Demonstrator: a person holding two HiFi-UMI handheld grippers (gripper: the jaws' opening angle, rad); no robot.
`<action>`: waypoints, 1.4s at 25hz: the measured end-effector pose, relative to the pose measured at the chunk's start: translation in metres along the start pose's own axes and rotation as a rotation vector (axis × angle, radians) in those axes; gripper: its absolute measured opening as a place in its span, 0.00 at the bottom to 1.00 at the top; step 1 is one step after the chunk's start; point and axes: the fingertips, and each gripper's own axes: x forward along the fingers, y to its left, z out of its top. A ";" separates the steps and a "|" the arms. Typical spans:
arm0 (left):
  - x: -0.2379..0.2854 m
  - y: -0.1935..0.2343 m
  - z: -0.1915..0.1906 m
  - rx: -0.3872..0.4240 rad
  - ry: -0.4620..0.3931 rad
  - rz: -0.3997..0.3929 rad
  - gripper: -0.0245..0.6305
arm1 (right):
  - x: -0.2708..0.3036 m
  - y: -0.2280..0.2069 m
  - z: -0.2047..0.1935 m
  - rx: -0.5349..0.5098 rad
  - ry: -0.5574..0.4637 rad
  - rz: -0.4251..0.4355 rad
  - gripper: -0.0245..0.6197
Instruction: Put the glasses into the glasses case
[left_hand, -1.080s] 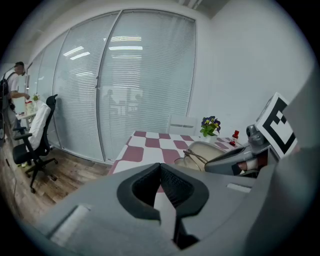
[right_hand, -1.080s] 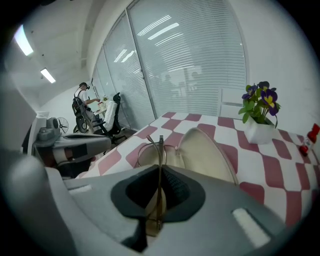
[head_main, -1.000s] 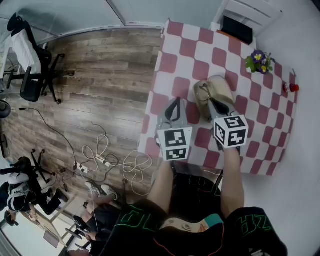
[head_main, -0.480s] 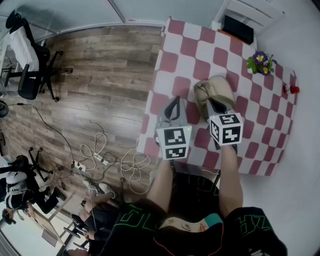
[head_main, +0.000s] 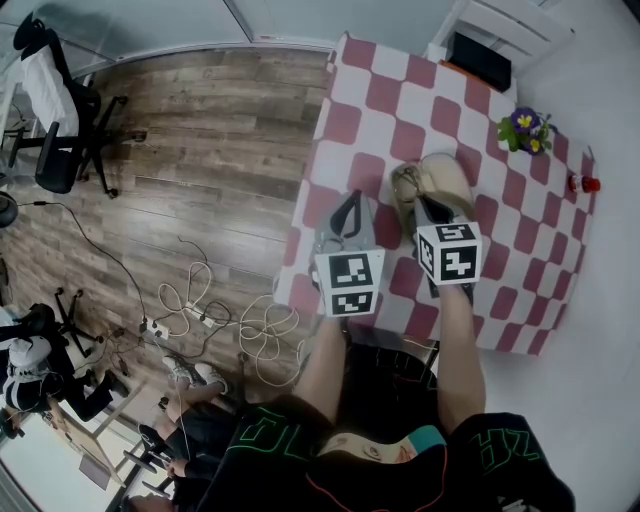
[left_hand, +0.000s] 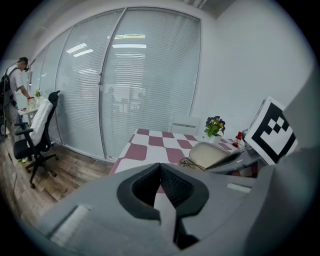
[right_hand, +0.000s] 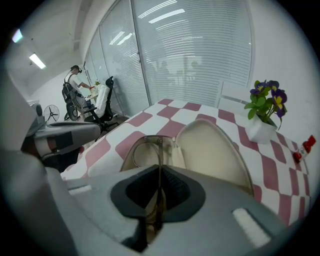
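Note:
An open beige glasses case (head_main: 440, 180) lies on the red-and-white checked table (head_main: 400, 100). In the right gripper view its lid (right_hand: 215, 145) stands raised and the thin-framed glasses (right_hand: 142, 147) rest across the lower half. My right gripper (right_hand: 160, 192) is shut on the glasses' temple arm, just at the near end of the case (head_main: 432, 212). My left gripper (head_main: 349, 208) hovers over the table's near left part, left of the case. It is shut with nothing between its jaws (left_hand: 161, 187). From the left gripper view the case (left_hand: 212, 154) lies ahead to the right.
A white pot of purple and yellow flowers (head_main: 525, 130) stands at the table's far right, and a small red bottle (head_main: 583, 183) sits near the right edge. The table's left edge (head_main: 300, 200) drops to a wooden floor with cables (head_main: 215, 310) and an office chair (head_main: 60, 120).
My right gripper has edged slightly closer to the case, still shut on the glasses. The left gripper has stayed put.

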 end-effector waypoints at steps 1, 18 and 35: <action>0.000 0.001 0.000 0.000 -0.001 0.000 0.05 | 0.001 0.000 0.000 0.000 0.003 -0.003 0.07; -0.006 -0.006 0.012 0.025 -0.022 -0.012 0.05 | -0.017 -0.009 0.012 0.020 -0.078 -0.054 0.18; -0.037 -0.035 0.019 0.030 -0.080 -0.040 0.05 | -0.082 -0.023 0.010 0.049 -0.271 -0.111 0.18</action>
